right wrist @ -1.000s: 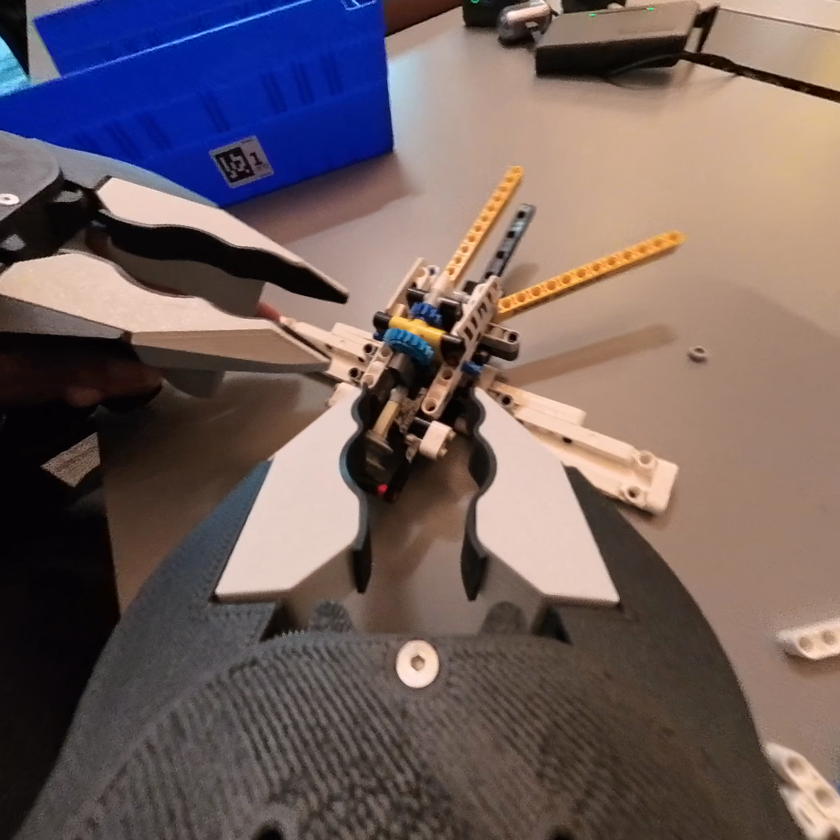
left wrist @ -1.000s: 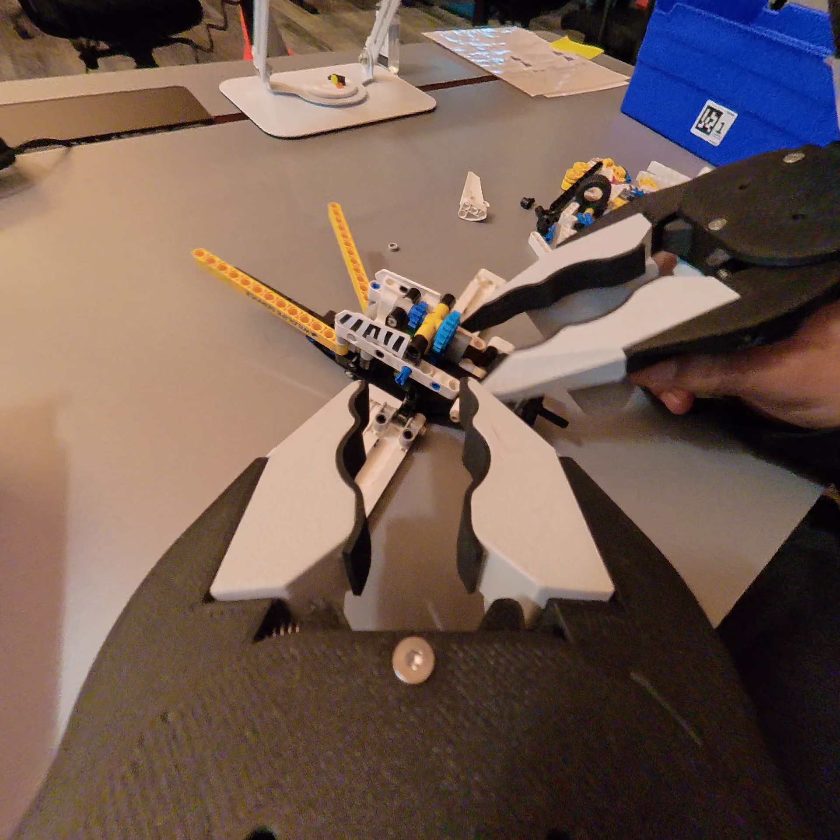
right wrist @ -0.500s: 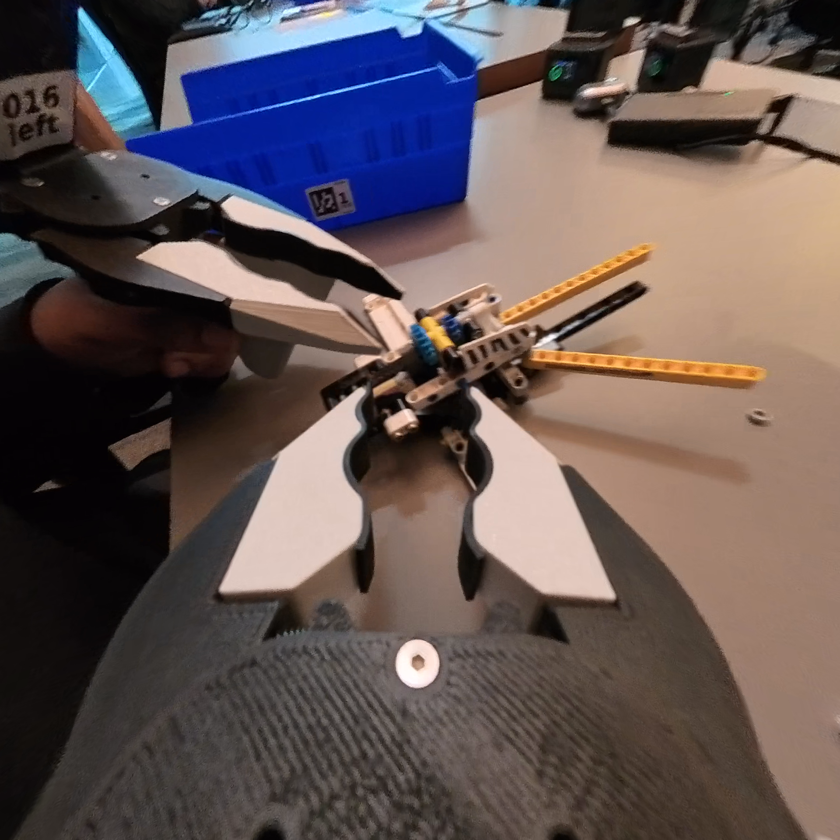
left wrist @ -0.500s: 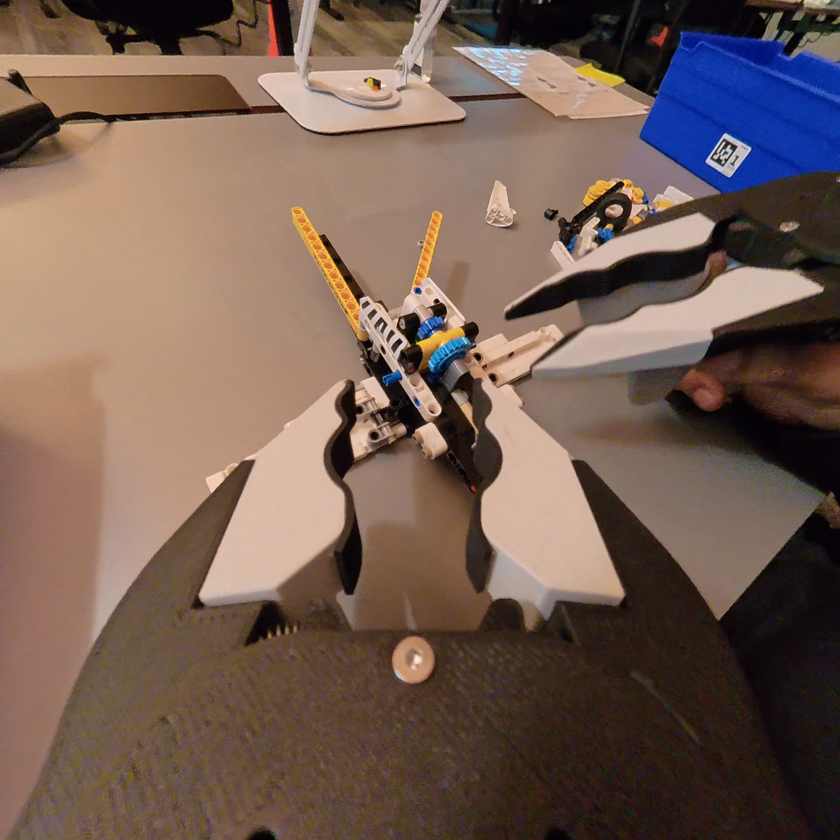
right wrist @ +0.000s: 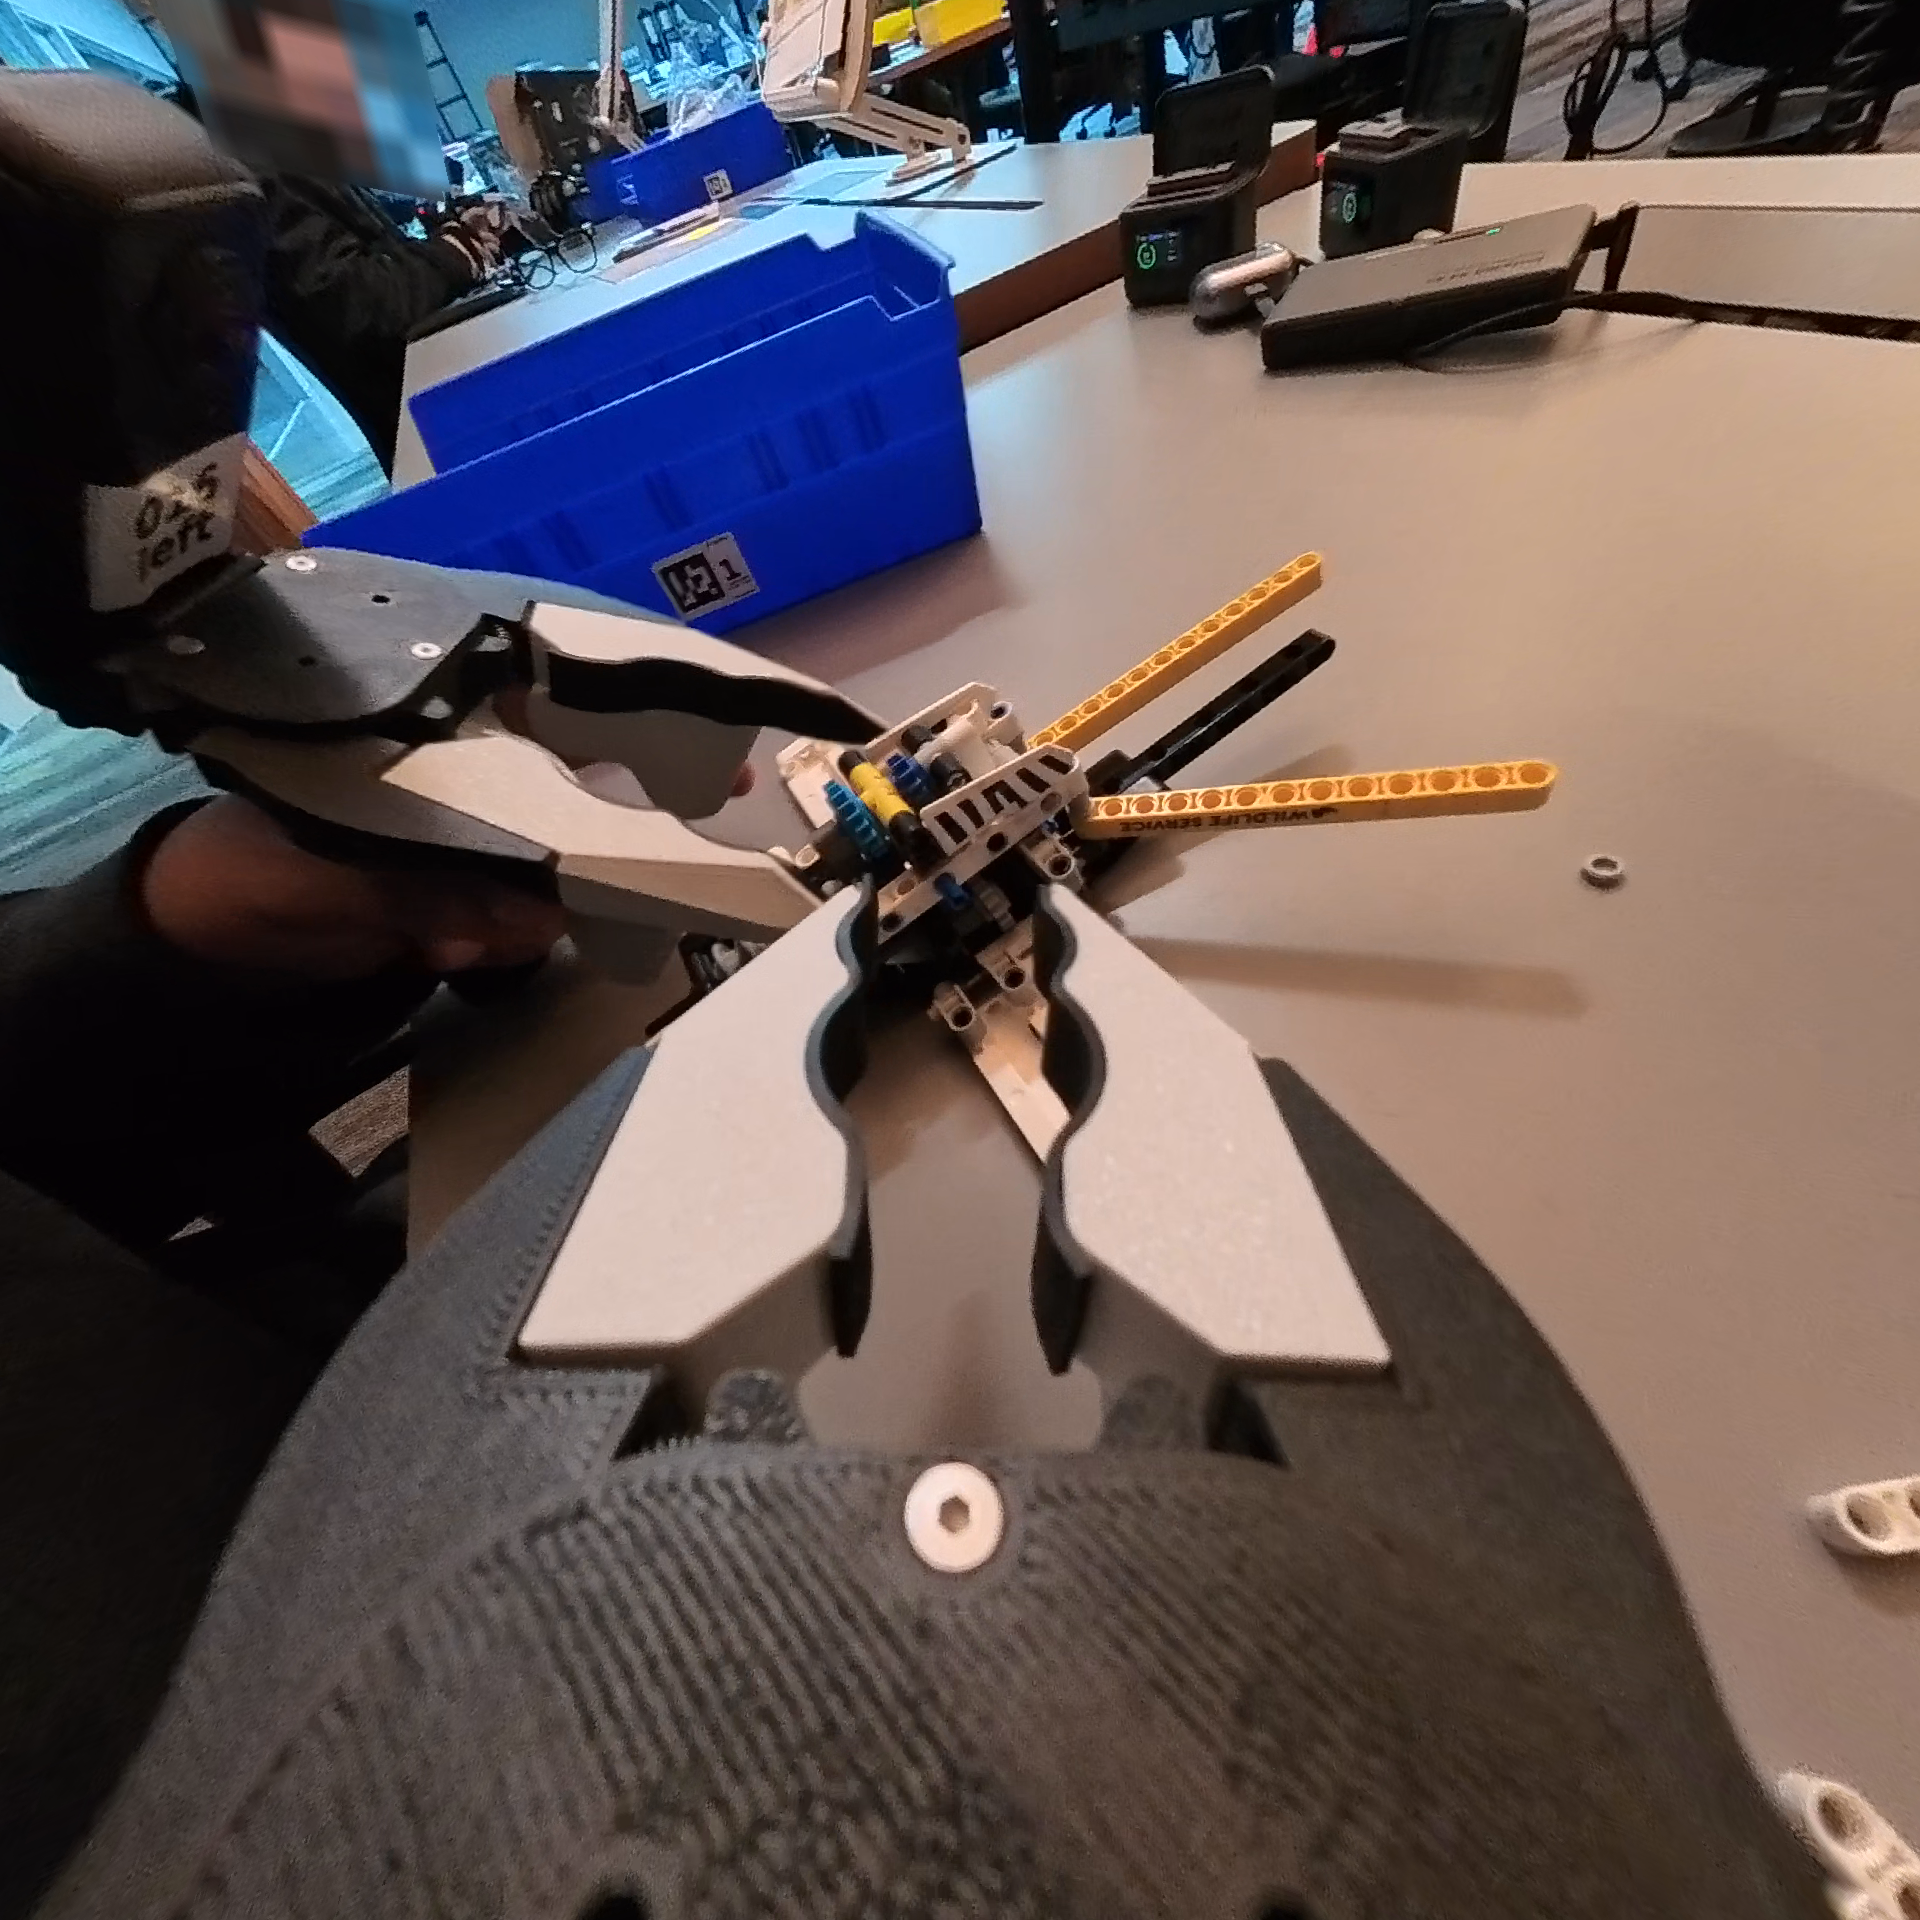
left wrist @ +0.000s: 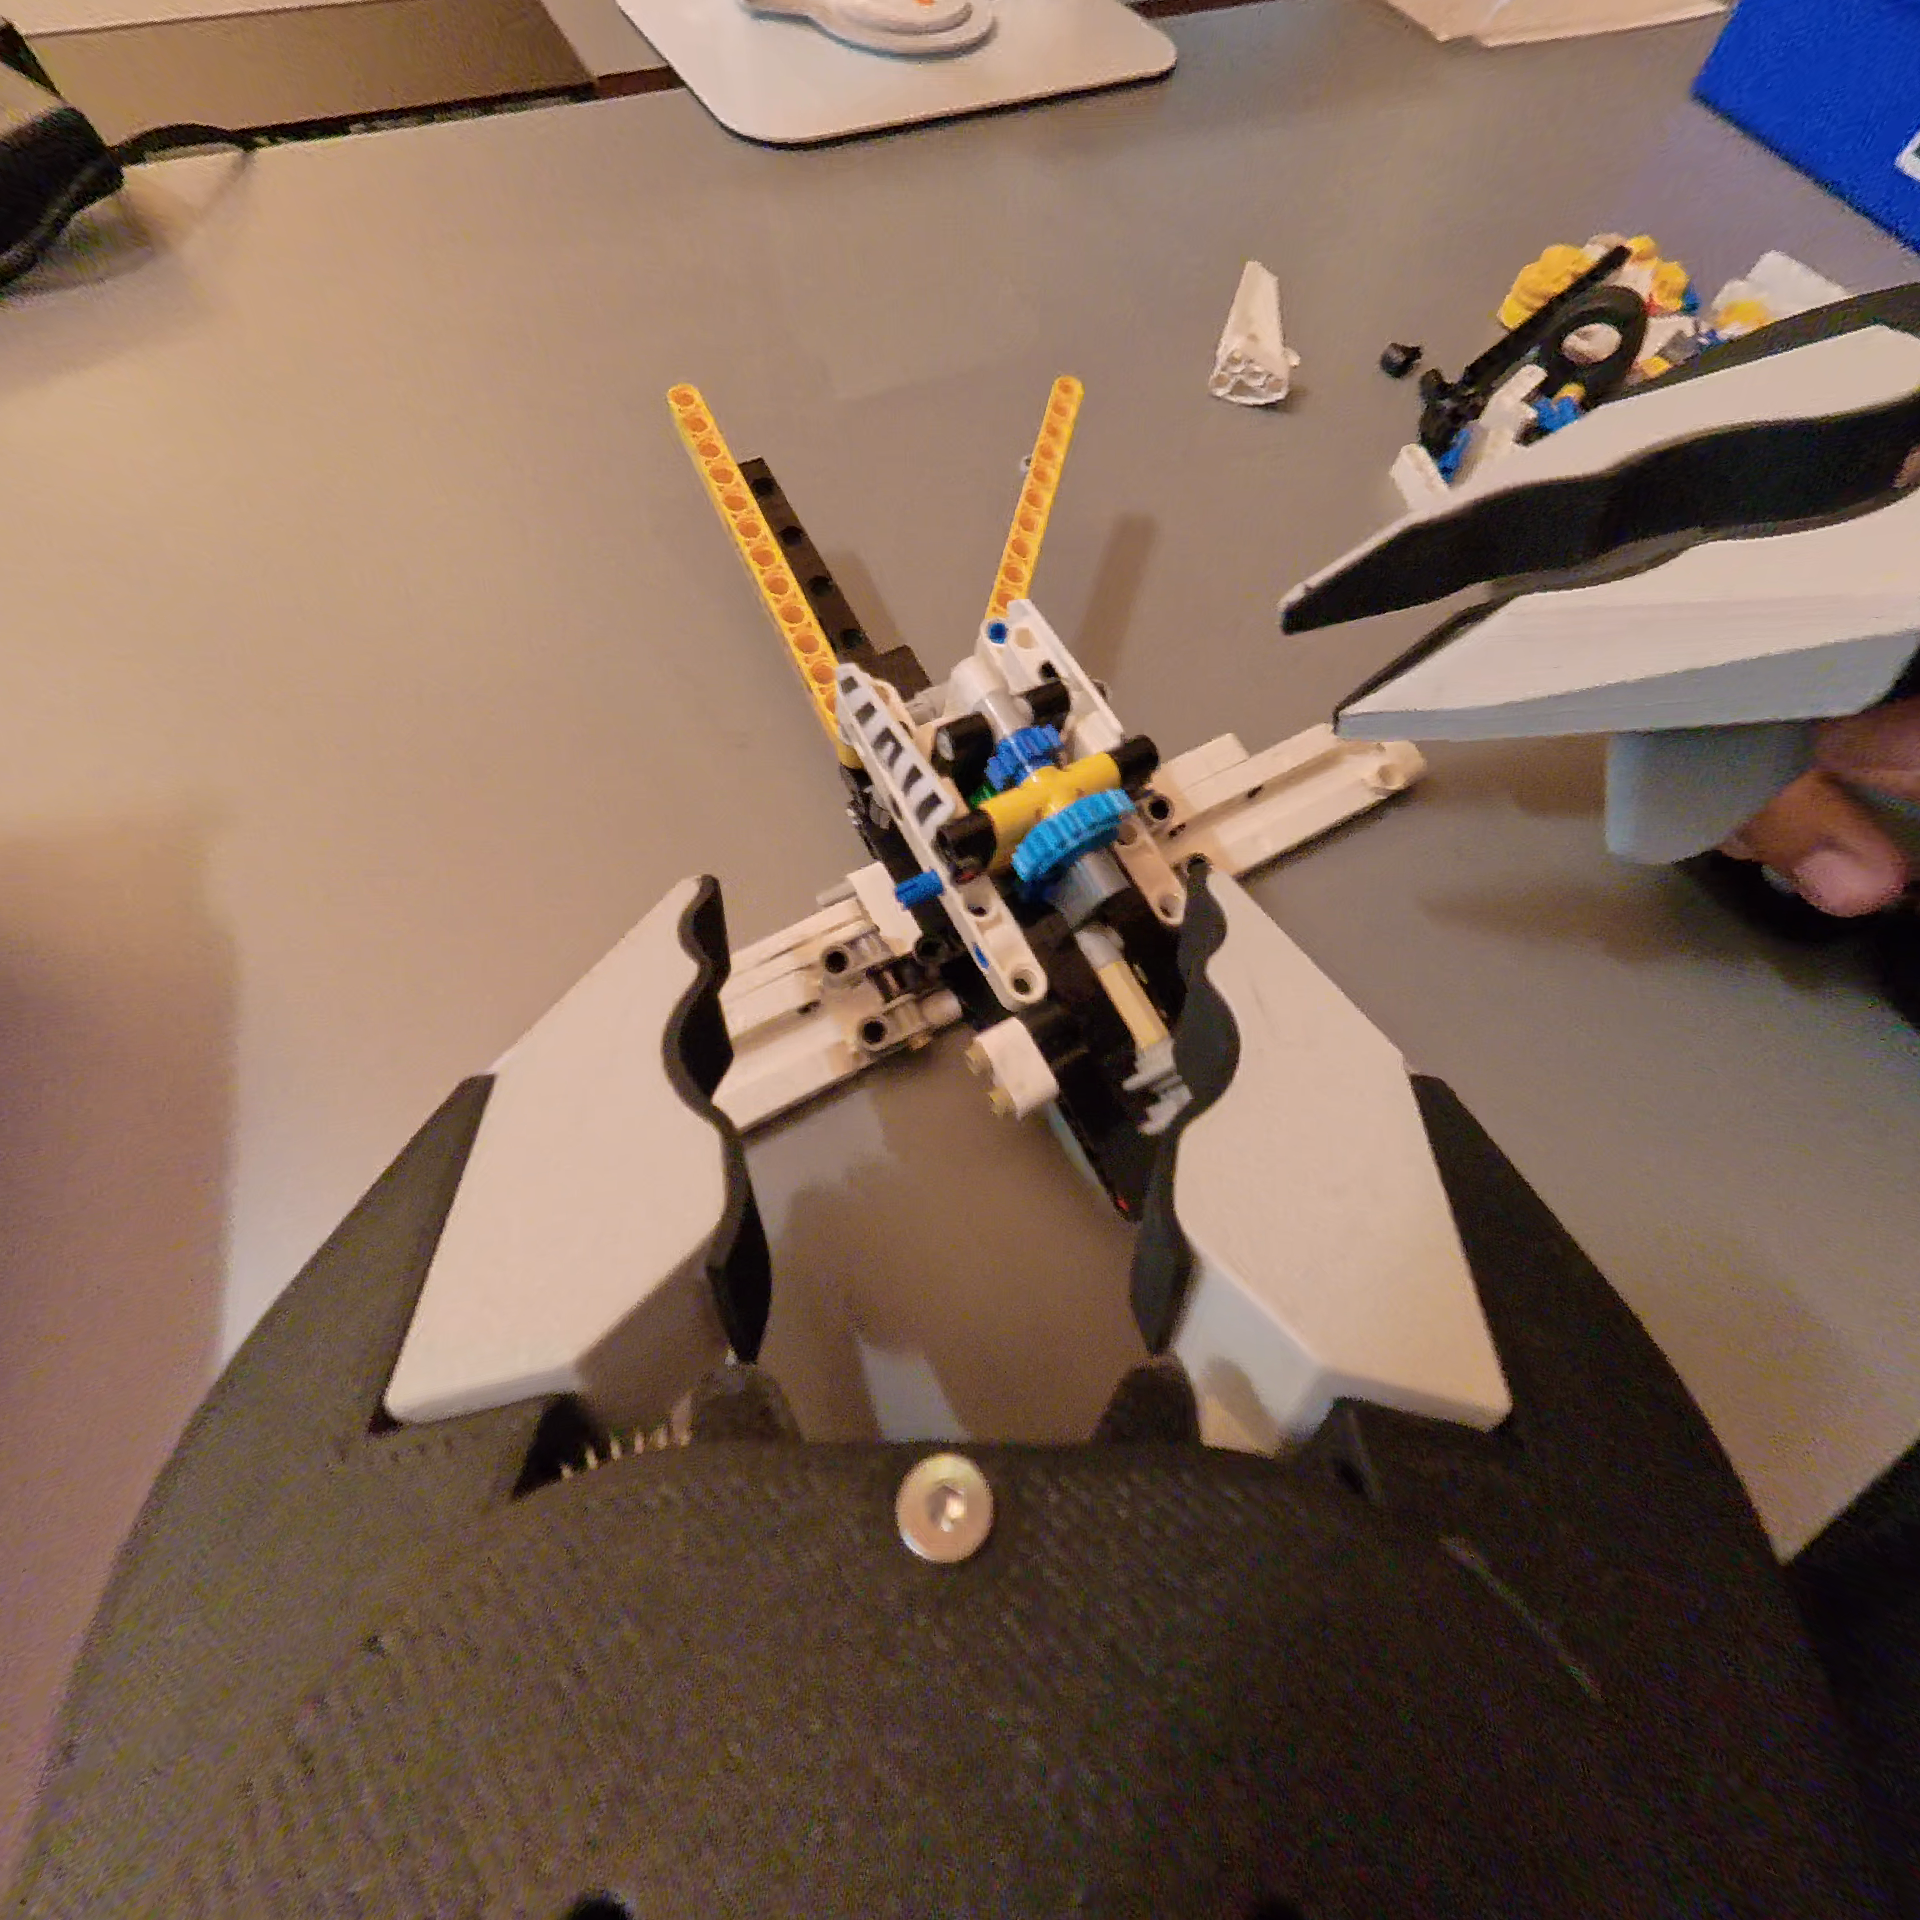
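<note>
The brick model (left wrist: 1029,810) lies on the grey table (left wrist: 416,520), directly ahead of both grippers. It consists of a black and white frame with blue gears and a yellow cross-piece at the centre. Two yellow beams (left wrist: 748,540) and one black beam project from the far end. White wing sections (left wrist: 1299,779) extend to either side.

Left gripper (left wrist: 951,883): fingers spread wide, not clamped. The near end of the model sits between them. The right pad lies against or just beside the black frame. The left pad is clear of the frame and overlaps the near white wing section.

Right gripper (right wrist: 954,904): fingers narrowly parted. The left wrist view shows nothing between the tips; they hover just above the outer end of the right-hand white wing section. A hand (left wrist: 1829,831) grips the tool from below.

Surroundings:
- A blue bin (right wrist: 727,447) stands beyond the left gripper, as the right wrist view shows it.
- A pile of loose parts (left wrist: 1558,343) lies near the right gripper.
- A white wedge piece (left wrist: 1252,343) lies between the pile and the model.
- A small grey ring (right wrist: 1603,871) lies apart, just beyond the tip of one yellow beam
</note>
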